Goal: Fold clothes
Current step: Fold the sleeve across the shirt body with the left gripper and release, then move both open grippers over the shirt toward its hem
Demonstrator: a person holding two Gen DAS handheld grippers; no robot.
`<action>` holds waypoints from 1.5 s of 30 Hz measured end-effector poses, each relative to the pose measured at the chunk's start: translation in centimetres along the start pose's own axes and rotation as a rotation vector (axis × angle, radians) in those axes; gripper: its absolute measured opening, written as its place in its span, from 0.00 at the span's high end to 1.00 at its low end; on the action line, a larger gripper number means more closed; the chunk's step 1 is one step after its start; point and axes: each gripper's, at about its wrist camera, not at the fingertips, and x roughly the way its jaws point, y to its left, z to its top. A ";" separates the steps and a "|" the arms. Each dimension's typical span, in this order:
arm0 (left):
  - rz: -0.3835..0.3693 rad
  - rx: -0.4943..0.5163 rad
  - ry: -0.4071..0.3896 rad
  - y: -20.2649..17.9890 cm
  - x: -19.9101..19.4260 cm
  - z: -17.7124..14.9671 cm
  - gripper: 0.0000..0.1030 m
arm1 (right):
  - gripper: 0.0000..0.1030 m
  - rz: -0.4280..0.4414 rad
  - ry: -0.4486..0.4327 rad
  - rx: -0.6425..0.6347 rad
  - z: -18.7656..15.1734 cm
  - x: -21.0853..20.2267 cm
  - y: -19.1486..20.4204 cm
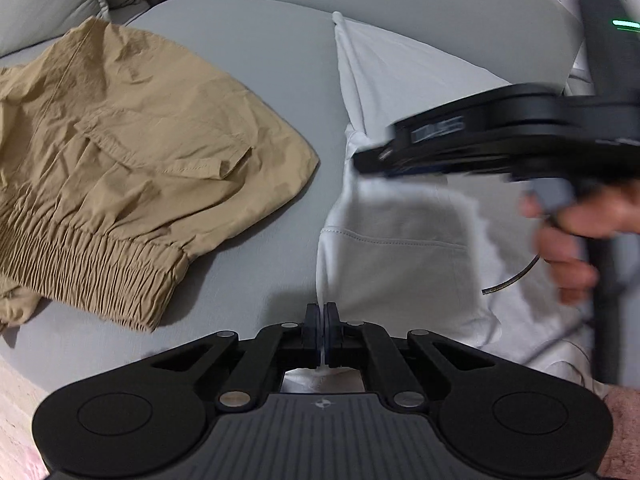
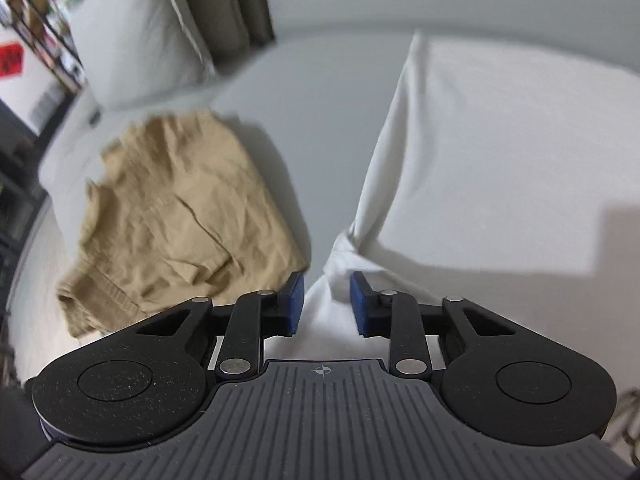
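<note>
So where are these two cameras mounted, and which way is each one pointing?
Left wrist view: sits on the left gripper, jaws shut on the white cotton garment, looking across the grey bed sheet; the right gripper and the person's right hand show.
Right wrist view: sits on the right gripper, jaws open over the white garment; no hand shows.
Both share the crumpled tan trousers, white garment and grey sheet.

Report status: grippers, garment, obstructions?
Left gripper shut on white garment. Right gripper open over it. Tan shorts lie apart, left.
</note>
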 end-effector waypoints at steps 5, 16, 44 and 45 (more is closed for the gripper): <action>0.004 -0.005 0.013 -0.1 -0.1 -0.2 0.98 | 0.85 -0.153 -0.109 0.029 1.4 1.9 -1.0; 0.028 -0.025 -0.144 -0.3 -4.4 -1.4 0.70 | 0.61 -0.114 -0.099 -0.003 -5.2 -11.5 -3.4; 0.188 0.314 -0.030 -10.8 -0.9 -5.3 0.55 | 0.54 -0.527 -0.045 0.252 -18.5 -17.7 -14.0; 0.178 0.315 -0.016 -10.8 -1.2 -5.5 0.55 | 0.53 -0.523 -0.038 0.265 -18.9 -17.7 -14.1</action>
